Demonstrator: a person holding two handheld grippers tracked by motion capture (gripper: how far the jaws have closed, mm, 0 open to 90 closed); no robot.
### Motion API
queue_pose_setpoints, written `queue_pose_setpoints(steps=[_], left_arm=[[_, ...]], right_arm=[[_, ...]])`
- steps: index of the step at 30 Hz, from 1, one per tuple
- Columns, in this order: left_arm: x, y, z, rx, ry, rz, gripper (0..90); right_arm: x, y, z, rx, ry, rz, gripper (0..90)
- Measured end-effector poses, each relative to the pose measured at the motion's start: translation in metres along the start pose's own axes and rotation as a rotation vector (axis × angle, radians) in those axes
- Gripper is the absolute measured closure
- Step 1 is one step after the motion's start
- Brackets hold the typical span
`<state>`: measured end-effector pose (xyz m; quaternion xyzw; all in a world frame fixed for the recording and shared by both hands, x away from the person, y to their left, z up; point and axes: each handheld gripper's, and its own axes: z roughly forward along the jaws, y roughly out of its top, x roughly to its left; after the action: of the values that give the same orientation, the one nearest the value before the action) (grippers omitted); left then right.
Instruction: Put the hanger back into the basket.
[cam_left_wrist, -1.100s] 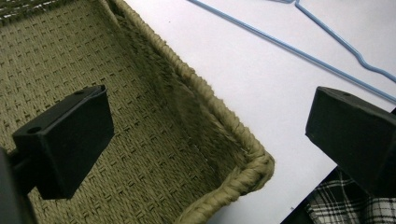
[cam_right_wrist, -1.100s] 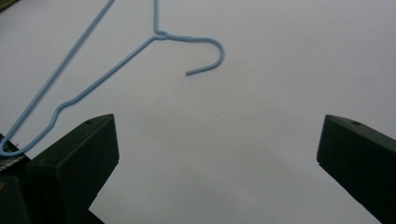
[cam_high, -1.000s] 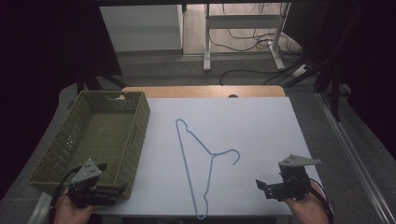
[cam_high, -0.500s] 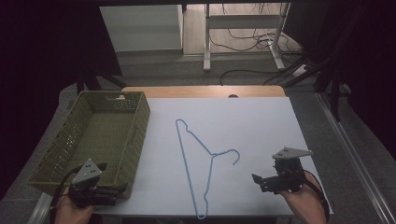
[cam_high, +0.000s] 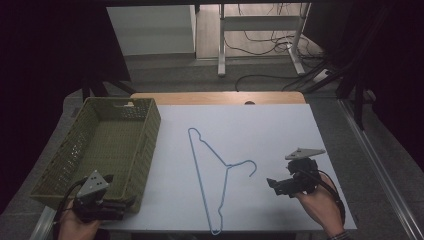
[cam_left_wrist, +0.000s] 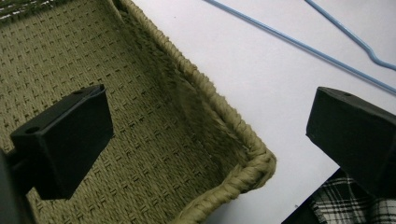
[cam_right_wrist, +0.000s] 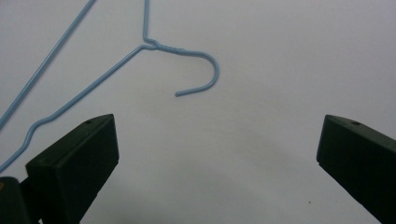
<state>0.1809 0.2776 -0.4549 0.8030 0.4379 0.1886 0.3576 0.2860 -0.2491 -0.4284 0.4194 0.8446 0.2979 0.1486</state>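
A light blue wire hanger lies flat on the white table top, its hook pointing right. My right gripper hovers just right of the hook, jaws open and aimed left. In the right gripper view the hook lies ahead of the gripper, with nothing between the jaws. An olive woven basket stands at the left. My left gripper is open at its near right corner. In the left gripper view the gripper straddles the basket rim, and the hanger wire runs beyond it.
The basket holds nothing visible. A strip of wooden table edge shows behind the white top. Beyond it are a dark floor, metal desk legs and cables. A plaid sleeve shows under the left gripper.
My right gripper has moved left and a little forward, closer to the hanger's hook. The left gripper, the basket and the hanger have stayed put.
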Motion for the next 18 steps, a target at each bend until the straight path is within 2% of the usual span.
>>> queue_pose_setpoints(steps=[13, 18], left_arm=[[0.001, 0.000, -0.001, -0.001, 0.005, 0.002, 0.6], [0.000, 0.000, -0.001, -0.002, 0.001, 0.009, 0.6]], right_arm=[[-0.009, 0.017, 0.015, 0.019, 0.017, 0.019, 0.0], [-0.011, 0.022, 0.023, 0.043, 0.024, 0.022, 0.0]])
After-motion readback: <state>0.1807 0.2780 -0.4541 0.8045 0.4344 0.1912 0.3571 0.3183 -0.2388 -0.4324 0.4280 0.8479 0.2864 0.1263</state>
